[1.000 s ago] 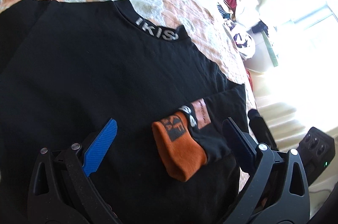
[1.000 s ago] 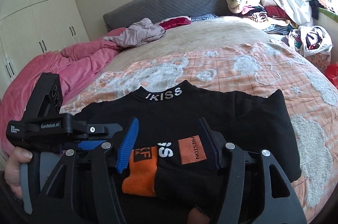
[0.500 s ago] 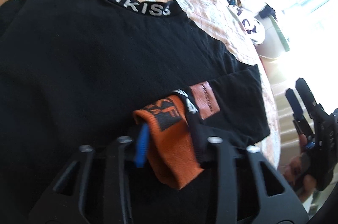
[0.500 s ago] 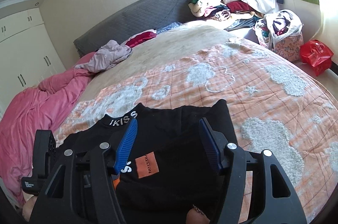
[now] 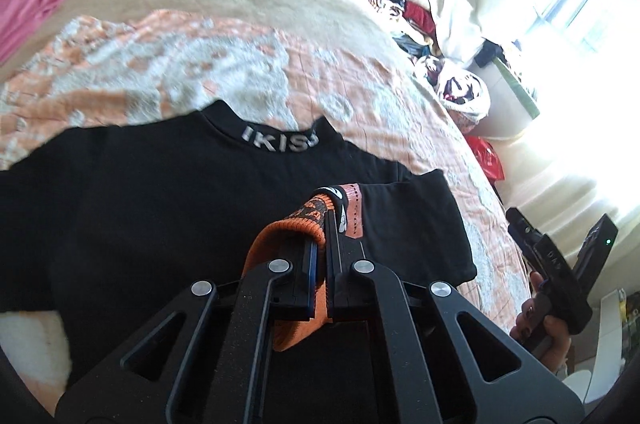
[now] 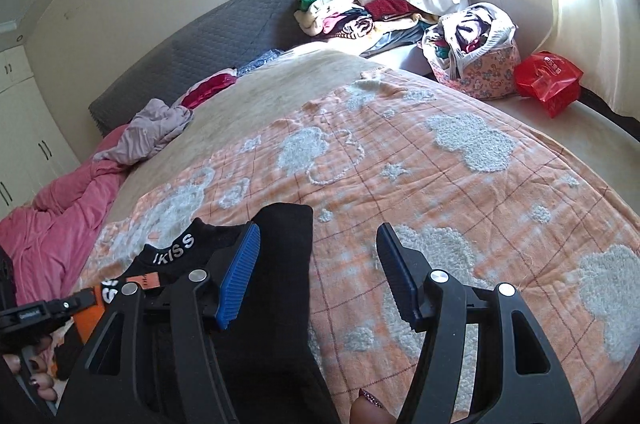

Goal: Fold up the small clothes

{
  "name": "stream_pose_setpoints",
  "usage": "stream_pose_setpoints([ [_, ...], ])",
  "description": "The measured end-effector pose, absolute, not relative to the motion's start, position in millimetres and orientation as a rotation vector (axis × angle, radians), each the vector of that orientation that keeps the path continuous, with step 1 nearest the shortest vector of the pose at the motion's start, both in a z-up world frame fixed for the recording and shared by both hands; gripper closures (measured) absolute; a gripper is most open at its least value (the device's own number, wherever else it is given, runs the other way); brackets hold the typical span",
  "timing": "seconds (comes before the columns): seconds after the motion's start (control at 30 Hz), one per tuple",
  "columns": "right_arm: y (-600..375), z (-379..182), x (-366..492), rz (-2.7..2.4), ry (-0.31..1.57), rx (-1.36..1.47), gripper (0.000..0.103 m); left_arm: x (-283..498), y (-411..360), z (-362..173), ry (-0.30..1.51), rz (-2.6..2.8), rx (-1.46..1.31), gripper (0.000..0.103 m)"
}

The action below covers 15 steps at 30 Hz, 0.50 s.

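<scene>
An orange and black sock (image 5: 294,330) hangs folded between the pads of my left gripper (image 5: 320,252), which is shut on it just above a black shirt (image 5: 160,208). The shirt lies flat on the bed, its collar lettered IKISS. In the right wrist view the sock (image 6: 90,322) shows at the lower left, beside the shirt's sleeve (image 6: 284,264). My right gripper (image 6: 316,240) stands open with nothing between its fingers, over the sleeve's edge and the orange blanket (image 6: 440,192).
A pink duvet (image 6: 60,208) and a crumpled mauve garment (image 6: 156,132) lie at the bed's far left. Piled clothes (image 6: 352,12), a full floral basket (image 6: 472,60) and a red bag (image 6: 548,80) stand beyond the bed by the curtained window.
My left gripper shut on the sock and lifted it off the shirt. My right gripper swung right, away from the sock, and stayed open.
</scene>
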State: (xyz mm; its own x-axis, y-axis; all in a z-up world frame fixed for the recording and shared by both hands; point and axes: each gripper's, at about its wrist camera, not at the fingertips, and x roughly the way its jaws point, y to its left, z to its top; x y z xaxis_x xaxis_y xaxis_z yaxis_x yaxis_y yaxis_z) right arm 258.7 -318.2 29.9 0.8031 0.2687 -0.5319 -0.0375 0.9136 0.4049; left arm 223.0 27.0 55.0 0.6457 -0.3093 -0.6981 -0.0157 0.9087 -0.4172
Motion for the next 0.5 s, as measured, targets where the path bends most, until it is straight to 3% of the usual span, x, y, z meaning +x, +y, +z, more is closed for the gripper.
stream_pose_setpoints([
  [0.2, -302.7, 29.8, 257.9, 0.184, 0.622, 0.339, 0.044, 215.2, 53.6, 66.7, 0.827, -0.112, -0.411, 0.103],
  [0.5, -279.2, 26.9, 256.4, 0.23, 0.63, 0.253, 0.044, 209.8, 73.4, 40.1, 0.873, -0.067, -0.453, 0.103],
])
